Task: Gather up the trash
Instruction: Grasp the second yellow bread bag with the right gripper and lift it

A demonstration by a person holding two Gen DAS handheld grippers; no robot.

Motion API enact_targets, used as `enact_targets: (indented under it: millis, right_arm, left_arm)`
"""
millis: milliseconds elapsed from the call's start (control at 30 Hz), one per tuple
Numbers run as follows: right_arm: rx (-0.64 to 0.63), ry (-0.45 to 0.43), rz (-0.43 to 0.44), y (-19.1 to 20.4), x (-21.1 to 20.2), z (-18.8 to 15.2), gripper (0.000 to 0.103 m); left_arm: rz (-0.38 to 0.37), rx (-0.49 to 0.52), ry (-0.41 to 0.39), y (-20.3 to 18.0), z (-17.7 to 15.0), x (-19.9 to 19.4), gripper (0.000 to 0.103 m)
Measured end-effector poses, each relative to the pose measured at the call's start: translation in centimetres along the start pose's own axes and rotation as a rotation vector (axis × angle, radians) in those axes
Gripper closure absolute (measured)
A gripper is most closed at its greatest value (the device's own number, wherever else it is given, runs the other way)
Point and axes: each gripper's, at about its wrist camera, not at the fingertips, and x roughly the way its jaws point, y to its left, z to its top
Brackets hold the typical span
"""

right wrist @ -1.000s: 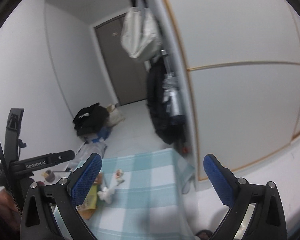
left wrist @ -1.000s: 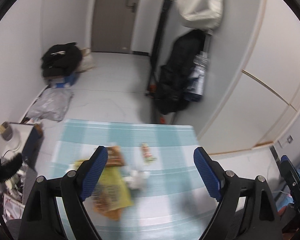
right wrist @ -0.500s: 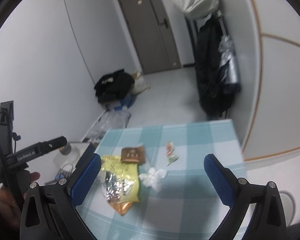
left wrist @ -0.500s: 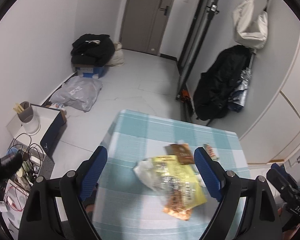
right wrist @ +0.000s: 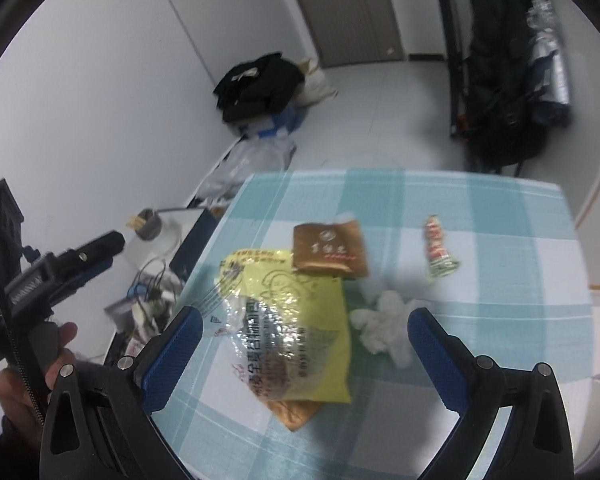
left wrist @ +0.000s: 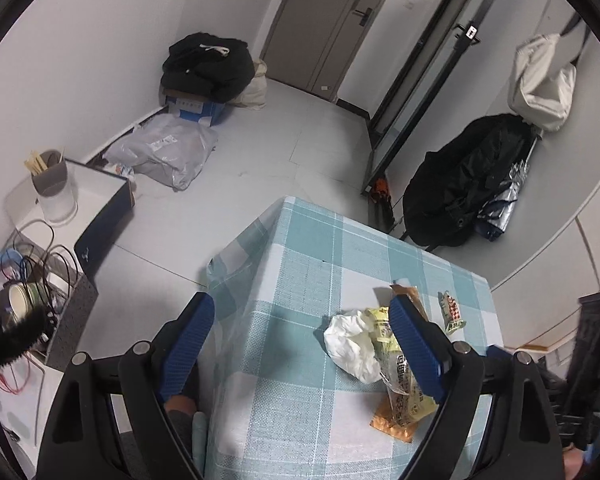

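While the left hand-held gripper (left wrist: 300, 344) hangs wide open, empty, off the counter's (left wrist: 300, 392) left edge, the yellow wrapper (right wrist: 296, 320) sits mid-counter below the open right hand-held gripper (right wrist: 300, 344); slick film could slip away.

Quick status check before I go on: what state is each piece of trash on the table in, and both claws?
Yellow snack bag: flat on the table, crinkled, untouched.
Brown packet: flat, beside the yellow bag's far edge.
White tissue: crumpled, lying loose.
Small red-and-white wrapper: lying apart from the rest.
Left claw: open, empty.
Right claw: open, empty, above the yellow bag.
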Motion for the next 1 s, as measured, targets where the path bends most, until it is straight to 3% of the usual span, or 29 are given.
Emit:
enact_targets:
  millis: [300, 500, 767, 1000]
  right_arm:
    - [-0.090, 0.136, -0.006, 2.1, 5.6, 0.9, 0.000]
    - [-0.135, 0.165, -0.035, 2.9, 7.4, 0.8, 0.000]
    - [-0.103, 0.194, -0.066, 1.9, 8.0, 0.8, 0.001]
    - [-0.050, 0.185, -0.040, 0.9, 6.7, 0.3, 0.016]
  left_arm:
    - [-0.041, -0.095, 0.041, 1.6, 0.5, 0.6, 0.015]
    - [-0.037, -0.105, 0.053, 1.8, 0.4, 0.8, 0.014]
    - [-0.030, -0.088, 0.056, 1.7, 0.5, 1.0, 0.014]
    - [-0.026, -0.091, 0.073, 1.9, 0.5, 1.4, 0.014]
